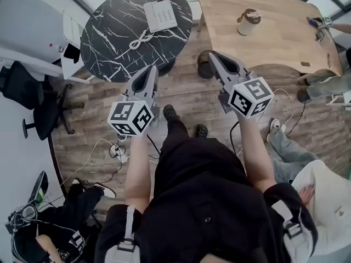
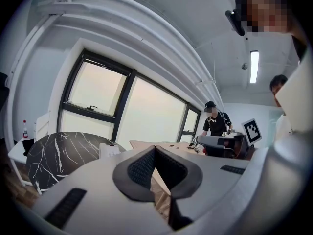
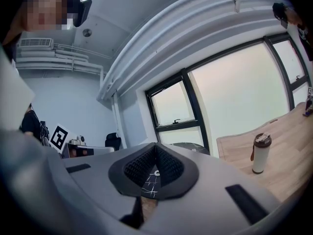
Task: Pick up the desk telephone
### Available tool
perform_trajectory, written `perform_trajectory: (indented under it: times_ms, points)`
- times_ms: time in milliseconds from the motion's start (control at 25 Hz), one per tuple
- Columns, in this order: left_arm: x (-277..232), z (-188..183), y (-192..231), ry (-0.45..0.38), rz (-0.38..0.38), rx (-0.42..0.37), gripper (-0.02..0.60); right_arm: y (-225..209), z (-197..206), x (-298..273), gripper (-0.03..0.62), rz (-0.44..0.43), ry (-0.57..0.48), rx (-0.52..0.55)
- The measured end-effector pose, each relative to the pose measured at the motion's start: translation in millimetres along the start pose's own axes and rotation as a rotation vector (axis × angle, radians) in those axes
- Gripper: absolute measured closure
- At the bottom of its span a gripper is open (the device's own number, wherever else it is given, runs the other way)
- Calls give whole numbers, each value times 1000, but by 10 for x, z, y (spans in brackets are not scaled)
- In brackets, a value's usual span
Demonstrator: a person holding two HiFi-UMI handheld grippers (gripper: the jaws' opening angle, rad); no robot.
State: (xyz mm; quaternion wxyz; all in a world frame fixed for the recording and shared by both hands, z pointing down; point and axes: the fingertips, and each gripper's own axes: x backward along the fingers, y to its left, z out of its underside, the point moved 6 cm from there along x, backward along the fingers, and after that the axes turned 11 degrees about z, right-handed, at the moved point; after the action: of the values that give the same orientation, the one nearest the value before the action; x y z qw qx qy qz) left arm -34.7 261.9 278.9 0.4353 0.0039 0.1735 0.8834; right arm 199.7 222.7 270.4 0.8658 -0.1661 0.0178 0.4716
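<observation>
The person is holding both tools out at about waist height over the floor [image 1: 186, 100]. The left gripper [image 1: 151, 69] is sitting with its jaws pressed together and nothing between them, and the right gripper [image 1: 211, 55] is doing the same. Below and to the left, cables [image 1: 104, 147] are trailing across the floor, and they are posing a trip or snag risk on any step forward. Beyond the grippers, the round counter [image 1: 109, 43] is standing well apart from both tips. The phone [image 1: 160, 14] is lying flat near its far rim, and the cord [image 1: 140, 39] is curling from it towards the near side. Several things are looking likely to go wrong from here. Closed jaws arriving at the phone would be shoving it, not gripping it, and so near the rim a shove could be sending it over the far edge. The casing is looking broad and smooth, so a pinch from one side only could be letting it tip or slip. If the handset is merely resting on the base, lifting could be shaking it loose. The cord could also be catching on a jaw or dragging on the counter. Further right, a lidded tumbler [image 1: 248, 22] is standing upright on the wooden counter [image 1: 274, 37]. It is the only container in view, and the lid is hiding whatever it is holding.
</observation>
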Motion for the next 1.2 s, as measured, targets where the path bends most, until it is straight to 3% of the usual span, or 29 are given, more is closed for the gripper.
perform_trajectory:
  times_ms: [560, 1200]
  points:
    - [-446, -438, 1046, 2, 101, -3, 566, 104, -232, -985, 563, 103, -9, 19]
    - [-448, -432, 1754, 59, 166, 35, 566, 396, -33, -1565, 563, 203, 49, 16]
